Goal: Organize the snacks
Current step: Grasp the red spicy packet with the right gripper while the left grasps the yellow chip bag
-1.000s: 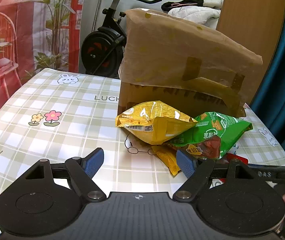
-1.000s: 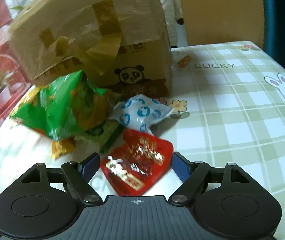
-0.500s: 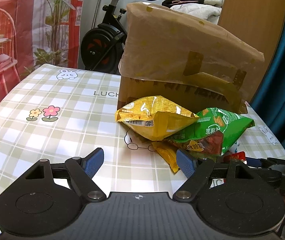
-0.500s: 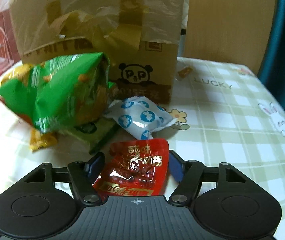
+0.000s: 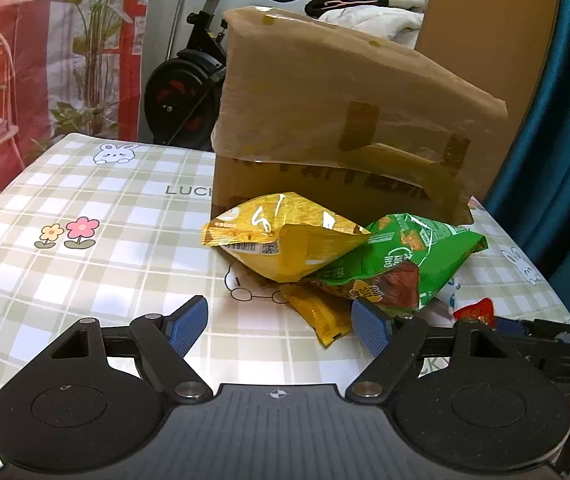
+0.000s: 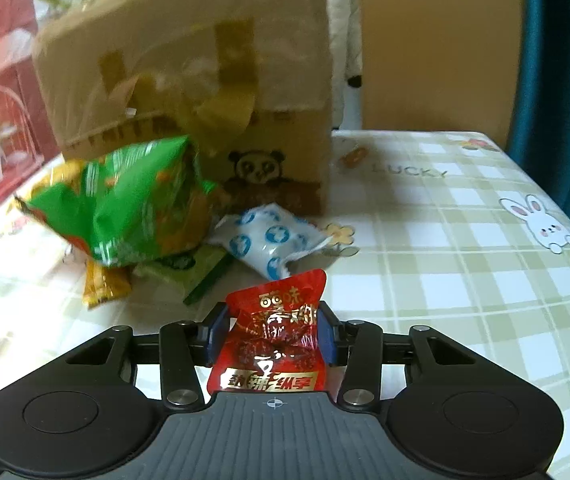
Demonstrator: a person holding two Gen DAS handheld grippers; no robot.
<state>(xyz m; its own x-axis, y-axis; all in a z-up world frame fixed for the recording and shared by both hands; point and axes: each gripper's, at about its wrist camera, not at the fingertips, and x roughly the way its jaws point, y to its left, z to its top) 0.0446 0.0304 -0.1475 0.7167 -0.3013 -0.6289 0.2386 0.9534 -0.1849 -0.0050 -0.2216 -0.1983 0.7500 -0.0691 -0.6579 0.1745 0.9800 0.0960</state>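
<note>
Cardboard, taped and film-wrapped, forms the box [image 6: 189, 92] at the upper centre of both views, its contents hidden, with a yellow bag [image 5: 285, 236], a green bag [image 6: 121, 200] and a blue-spotted white packet [image 6: 269, 240] heaped on the checked bench [image 6: 465, 280] against its front. The right hand-held gripper [image 6: 273, 336] at lower centre is closing, pads pressing a crinkled red packet [image 6: 275, 332]. The left hand-held gripper [image 5: 281, 324] stands wide, empty, before the pile.

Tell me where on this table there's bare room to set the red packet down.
Bare tablecloth lies right of the cardboard box and the blue-dotted white packet. More lies left of the yellow bag, by the flower print. It is crowded in front of the box, around the green bag.
</note>
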